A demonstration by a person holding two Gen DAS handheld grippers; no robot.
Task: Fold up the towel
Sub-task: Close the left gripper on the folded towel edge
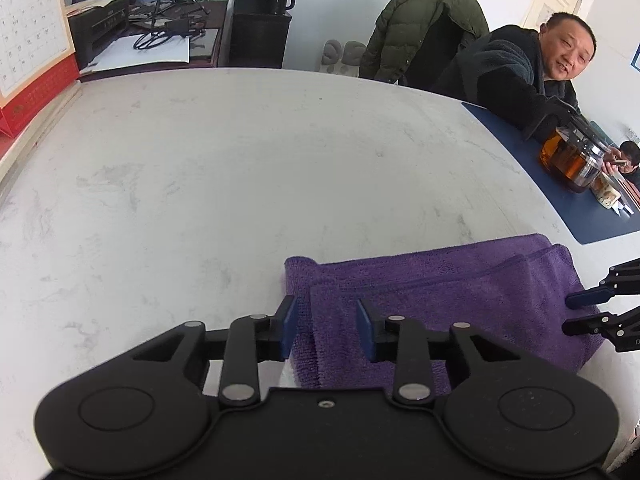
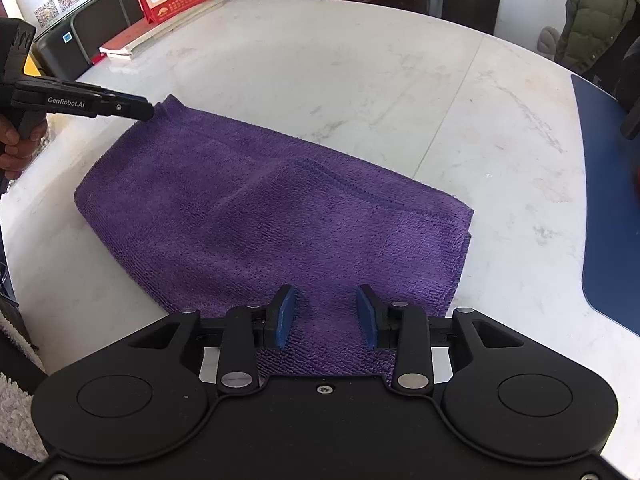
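One purple towel (image 2: 256, 216) lies folded between two parted tools.

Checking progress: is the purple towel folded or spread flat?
Folded: the towel lies doubled, with stacked layered edges at its right side.

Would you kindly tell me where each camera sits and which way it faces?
Left wrist: on the left gripper, looking down over the towel's left end and the table; its own fingers show, the right gripper at right.
Right wrist: on the right gripper, at the towel's near edge; the left gripper and a hand at left.
Shared: towel, table, calendar, green jacket.
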